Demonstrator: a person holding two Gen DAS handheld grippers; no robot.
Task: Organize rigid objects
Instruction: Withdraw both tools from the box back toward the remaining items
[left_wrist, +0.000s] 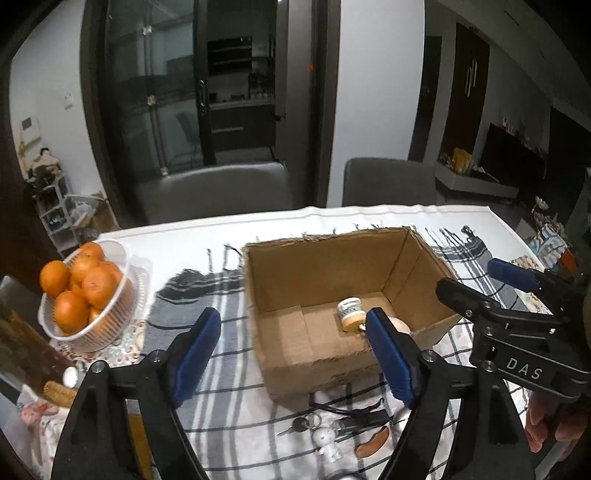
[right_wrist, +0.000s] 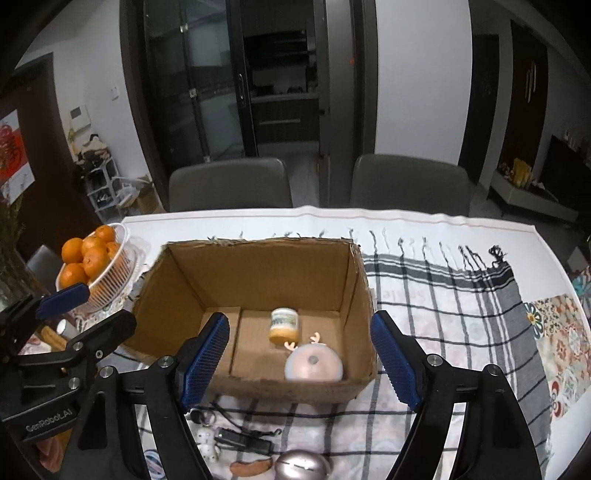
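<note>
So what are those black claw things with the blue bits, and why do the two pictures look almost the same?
They are two grabbing tools, and a person holds one in each hand. Each tool carries a small camera looking forward along its own jaws, so you get one picture from the left gripper and one from the right gripper. Both look at the same table, so the pictures nearly match.

On the checked grey and white cloth stands an open brown cardboard box. Inside it are a small jar with a yellow base and a round pink toy with little antlers. In front of the box lie a white figurine keychain and other small things. A white basket of oranges sits to the left.

Both tools' jaws stand open and hold nothing.
</note>
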